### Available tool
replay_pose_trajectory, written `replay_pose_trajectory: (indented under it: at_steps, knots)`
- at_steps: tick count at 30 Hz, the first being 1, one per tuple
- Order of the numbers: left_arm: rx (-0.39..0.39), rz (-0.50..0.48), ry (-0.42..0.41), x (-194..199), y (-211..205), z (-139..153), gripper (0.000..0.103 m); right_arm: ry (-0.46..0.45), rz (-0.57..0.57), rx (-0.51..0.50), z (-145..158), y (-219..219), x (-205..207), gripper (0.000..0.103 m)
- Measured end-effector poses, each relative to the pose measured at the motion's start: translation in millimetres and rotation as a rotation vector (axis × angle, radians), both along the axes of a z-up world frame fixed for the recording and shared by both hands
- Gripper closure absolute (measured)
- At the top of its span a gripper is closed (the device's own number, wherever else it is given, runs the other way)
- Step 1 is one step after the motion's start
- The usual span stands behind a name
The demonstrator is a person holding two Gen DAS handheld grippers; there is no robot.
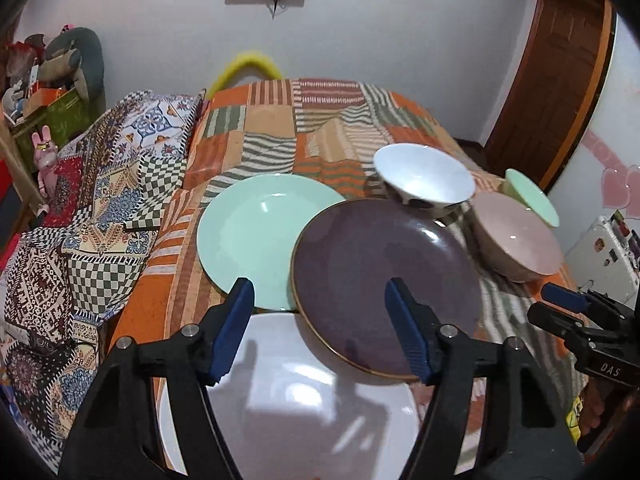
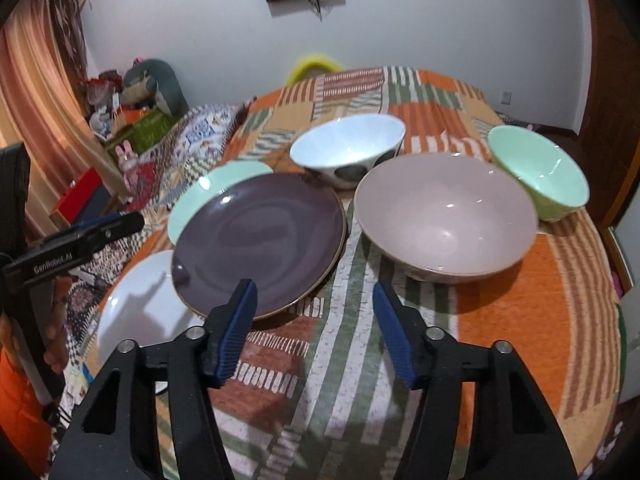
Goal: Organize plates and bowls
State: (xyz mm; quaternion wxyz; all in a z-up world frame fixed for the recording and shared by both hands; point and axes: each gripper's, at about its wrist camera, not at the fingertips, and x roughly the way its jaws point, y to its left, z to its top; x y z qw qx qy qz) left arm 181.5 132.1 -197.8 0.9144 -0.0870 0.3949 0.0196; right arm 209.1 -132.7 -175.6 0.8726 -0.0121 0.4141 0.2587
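Both grippers hang above the dishes with jaws apart and nothing between the pads. From its own camera, the left gripper [image 1: 320,292] sits over the near rim of the purple plate [image 1: 384,280], its blue pads [image 1: 240,316] clear of the plate surface as far as can be told. From its own view, the right gripper [image 2: 314,292] hovers over bare striped bedspread [image 2: 520,340], between the purple plate on its left and the pink bowl [image 2: 446,216] on its right, gripping nothing.

All the dishes lie on the patchwork bedspread. The purple plate overlaps the right edge of the mint plate [image 1: 256,232] and the far edge of the white plate [image 1: 288,408], which lies nearest on the left. Beyond the purple plate stands the white bowl [image 2: 346,150], with dark spots on its outside. The pink bowl, the largest, stands just right of the purple plate, and the mint bowl [image 2: 538,170] stands farther right, just beside the pink one.

A patterned quilt [image 1: 100,200] is bunched along the left side of the bed. A hand [image 2: 56,320] and an orange sleeve [image 2: 20,400] show at the left edge of the right camera's view, holding the other gripper.
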Motion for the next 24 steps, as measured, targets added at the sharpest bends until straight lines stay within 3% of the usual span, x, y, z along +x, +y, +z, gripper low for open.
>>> replay_pose_trajectory:
  at_steps: [4,7,14,19,24]
  knots:
    - [-0.011,0.000,0.040,20.4,11.0,-15.1,0.050,0.033,-0.006,0.009,-9.1,3.8,11.4,0.048]
    - [-0.031,0.003,0.065,33.9,20.2,-27.0,0.057,0.069,-0.013,0.011,-17.4,6.5,19.9,0.056]
    - [-0.038,0.000,0.091,56.3,28.2,-45.6,0.060,0.122,-0.019,-0.002,-30.8,14.2,31.0,0.060]
    - [-0.065,-0.016,0.117,69.6,31.8,-56.7,0.080,0.141,-0.012,0.002,-32.6,19.2,37.1,0.063]
    - [-0.091,-0.032,0.120,74.1,31.8,-62.5,0.085,0.156,-0.007,0.000,-34.7,25.0,44.0,0.063]
